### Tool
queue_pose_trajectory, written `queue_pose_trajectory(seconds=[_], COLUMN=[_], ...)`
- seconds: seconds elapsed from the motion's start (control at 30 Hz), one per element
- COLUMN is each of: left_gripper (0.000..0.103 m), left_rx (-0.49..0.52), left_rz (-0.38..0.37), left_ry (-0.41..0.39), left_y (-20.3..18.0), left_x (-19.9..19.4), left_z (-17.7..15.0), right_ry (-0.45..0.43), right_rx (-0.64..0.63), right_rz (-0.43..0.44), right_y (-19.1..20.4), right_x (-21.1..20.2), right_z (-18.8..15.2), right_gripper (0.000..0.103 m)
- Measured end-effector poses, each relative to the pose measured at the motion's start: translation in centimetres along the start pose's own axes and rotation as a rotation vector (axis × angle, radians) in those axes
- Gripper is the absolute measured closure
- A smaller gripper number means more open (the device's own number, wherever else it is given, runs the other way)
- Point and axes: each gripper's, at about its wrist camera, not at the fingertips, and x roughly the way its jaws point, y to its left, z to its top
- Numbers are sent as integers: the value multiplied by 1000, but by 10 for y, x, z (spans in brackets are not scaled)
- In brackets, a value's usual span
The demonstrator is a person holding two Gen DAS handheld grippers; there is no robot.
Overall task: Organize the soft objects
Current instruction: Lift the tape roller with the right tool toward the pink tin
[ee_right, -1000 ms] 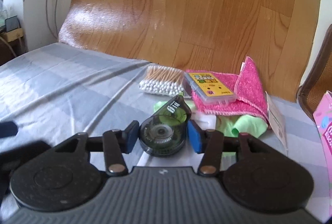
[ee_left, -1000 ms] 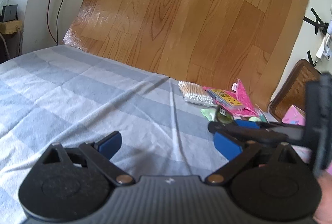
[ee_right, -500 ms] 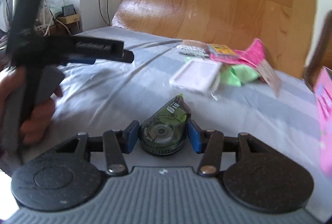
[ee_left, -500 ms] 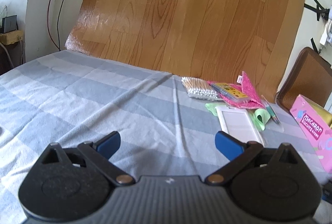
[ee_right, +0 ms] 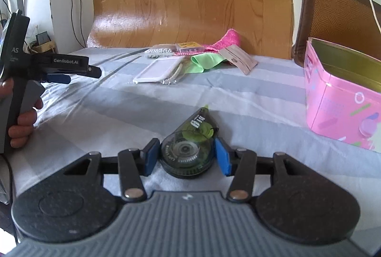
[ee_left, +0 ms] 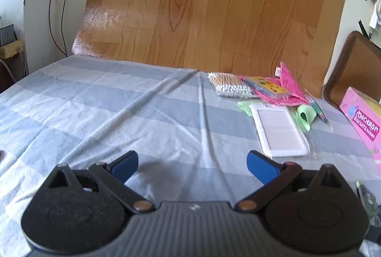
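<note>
grey-and-white checked cloth (ee_left: 119, 114), softly creased, covers the surface in the left wrist view, with a glossy wood-grain vinyl sheet (ee_left: 202, 7) propped against the pale wall behind. the left gripper (ee_left: 192, 165) hangs spread wide above the cloth, blue pads holding nothing. far right lie a pack of cotton swabs (ee_left: 229, 88), a fuzzy pink cloth (ee_left: 289, 83) under a flat yellow-labelled case (ee_left: 266, 88), a crumpled green cloth (ee_left: 306, 115) and a white rectangular card holder (ee_left: 278, 130); a pink macaron biscuit box (ee_left: 364, 118) stands at the edge.

right wrist view: the right gripper (ee_right: 187, 155) is clenched on a round, translucent dark-green correction tape dispenser (ee_right: 189, 147). the pink box (ee_right: 343, 95) stands open to the right, a woven brown chair back (ee_right: 333, 11) behind it.
</note>
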Motion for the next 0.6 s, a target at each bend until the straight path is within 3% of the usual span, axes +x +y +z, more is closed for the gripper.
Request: queue_pose_trajectory(seconds=[0.6], left_gripper=[1], left_rx=[24], left_rz=[-32], left_ry=[40], left_y=[-2], left_x=[5], left_z=[0], right_ry=[-14], right_rx=[13], right_rz=[17], right_y=[-2], right_x=[-4], right_z=[-4], right_gripper=[47])
